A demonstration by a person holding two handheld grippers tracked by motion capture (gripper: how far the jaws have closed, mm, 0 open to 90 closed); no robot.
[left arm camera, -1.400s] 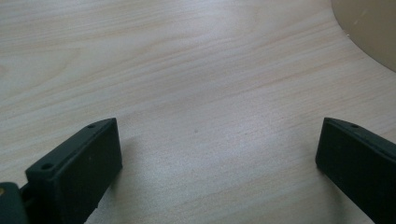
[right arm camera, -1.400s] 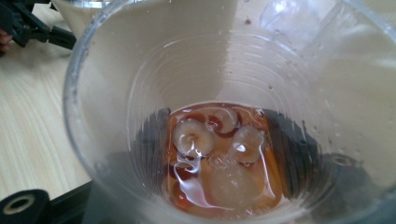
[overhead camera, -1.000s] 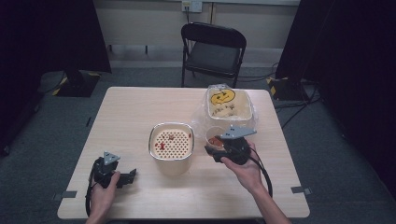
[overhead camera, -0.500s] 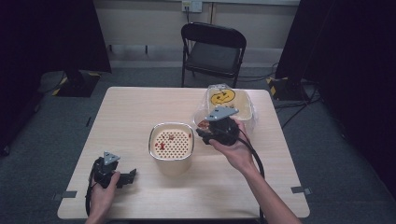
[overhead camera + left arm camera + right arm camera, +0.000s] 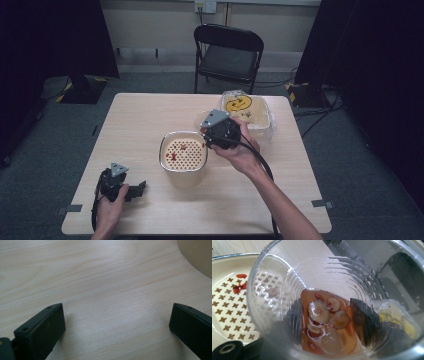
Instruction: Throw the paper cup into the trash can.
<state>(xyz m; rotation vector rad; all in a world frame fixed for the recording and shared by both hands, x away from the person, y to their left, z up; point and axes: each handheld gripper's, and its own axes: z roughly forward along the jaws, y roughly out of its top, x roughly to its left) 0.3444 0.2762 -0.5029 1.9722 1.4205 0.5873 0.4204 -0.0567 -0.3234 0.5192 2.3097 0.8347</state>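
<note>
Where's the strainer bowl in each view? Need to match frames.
High view: bowl at table centre, just left of the held cup.
Left gripper view: top right corner, a slice of its cream wall.
Right gripper view: left edge, perforated insert partly behind the cup.
Shared landmark: the pale wood table.

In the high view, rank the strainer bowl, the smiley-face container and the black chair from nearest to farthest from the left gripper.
From the left gripper, at the table's near left:
1. Strainer bowl, mid-table, up and to its right.
2. Smiley-face container, at the table's far right, beyond the right gripper holding a plastic cup.
3. Black chair, on the floor behind the table.
</note>
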